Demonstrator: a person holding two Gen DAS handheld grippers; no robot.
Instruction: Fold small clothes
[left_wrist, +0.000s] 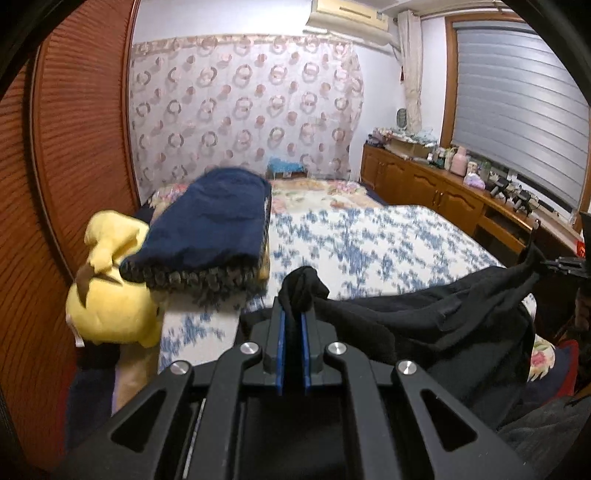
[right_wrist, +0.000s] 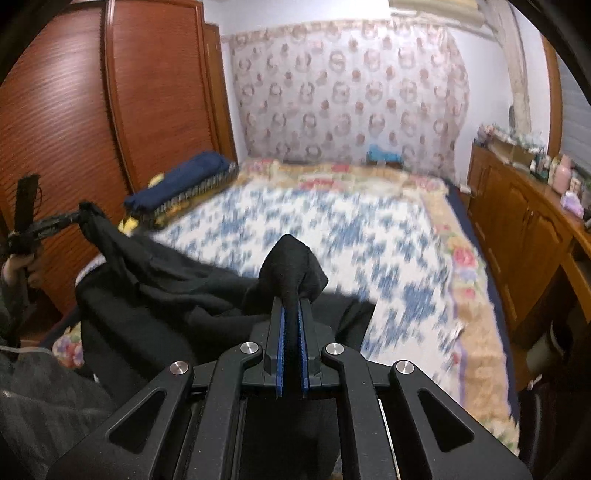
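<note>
Two grippers, left gripper (left_wrist: 294, 312) and right gripper (right_wrist: 291, 306), fingers pinching black garment (left_wrist: 424, 317), no readable writing

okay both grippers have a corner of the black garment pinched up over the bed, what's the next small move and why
Probably draw the two grippers apart. The left gripper and right gripper each clamp a bunched corner of the black garment, which sags in wrinkles between them above the blue floral bedspread; taut cloth should lay flatter.

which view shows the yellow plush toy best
The left wrist view: the yellow plush toy sits large at the bed's left edge beside the navy folded blanket. The right wrist view shows only yellow slivers behind the blanket.
</note>
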